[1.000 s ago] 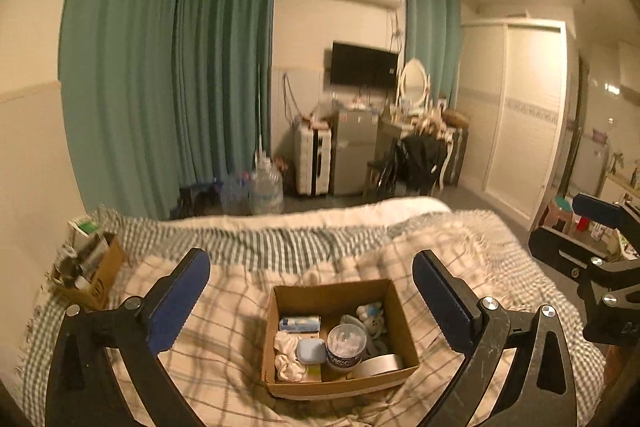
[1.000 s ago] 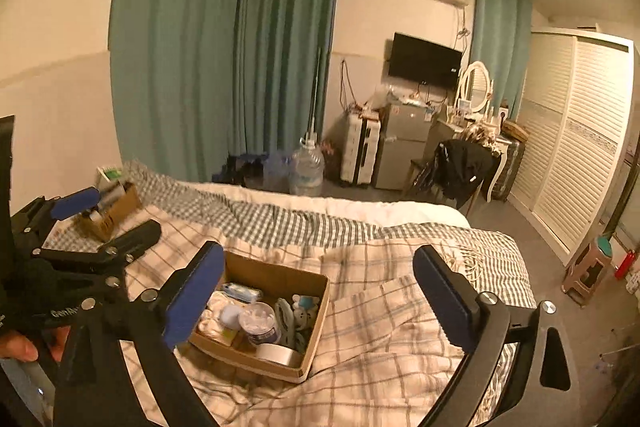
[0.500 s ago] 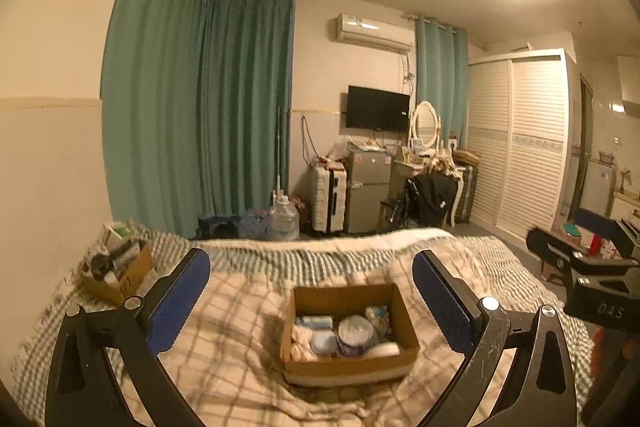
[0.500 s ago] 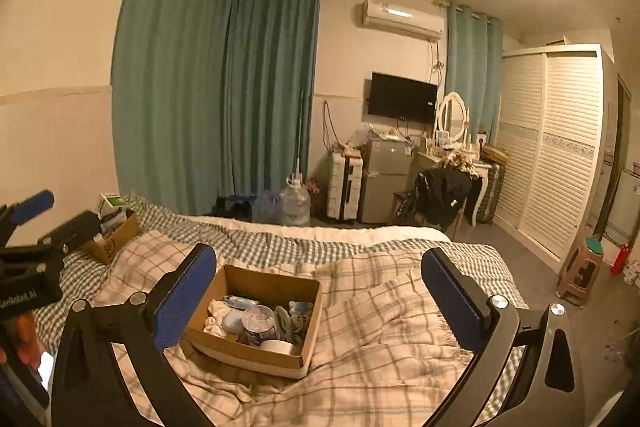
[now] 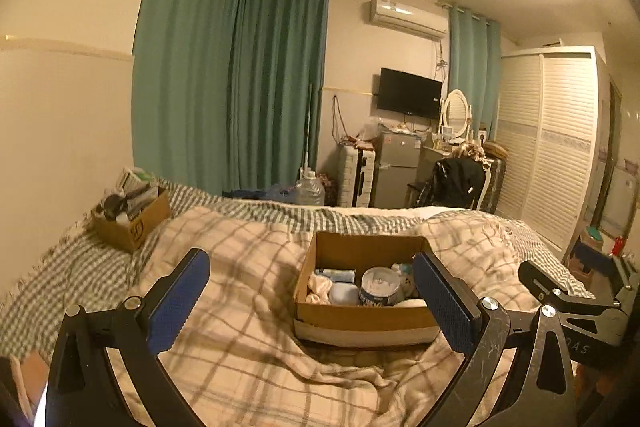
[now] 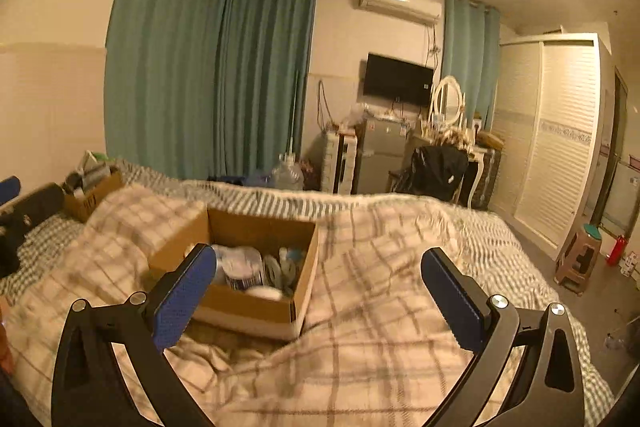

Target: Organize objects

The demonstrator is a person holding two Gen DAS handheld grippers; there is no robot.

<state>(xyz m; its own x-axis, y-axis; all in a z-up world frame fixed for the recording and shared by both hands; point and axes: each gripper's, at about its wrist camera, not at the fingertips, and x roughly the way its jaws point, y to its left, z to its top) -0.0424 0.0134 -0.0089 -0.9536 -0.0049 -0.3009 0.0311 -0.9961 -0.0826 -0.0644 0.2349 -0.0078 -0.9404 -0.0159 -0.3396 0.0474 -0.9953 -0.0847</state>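
An open cardboard box (image 5: 362, 321) sits on the plaid blanket, holding a round white tub (image 5: 379, 285), a pale blue case (image 5: 343, 293), white cloth and other small items. It also shows in the right wrist view (image 6: 256, 305). My left gripper (image 5: 310, 299) is open and empty, above the blanket just before the box. My right gripper (image 6: 318, 293) is open and empty, to the right of the box. A second cardboard box (image 5: 132, 219) with several items sits at the bed's far left.
The bed with the plaid blanket (image 5: 240, 347) fills the foreground. Beyond it are green curtains, a water jug (image 5: 309, 190), a small fridge, a dressing table with a chair and a white wardrobe. A stool (image 6: 582, 255) stands on the floor at right.
Both grippers have dropped lower and tilted up, so the box now sits nearer and flatter in view. The left view has swung left. Both stay open and empty.
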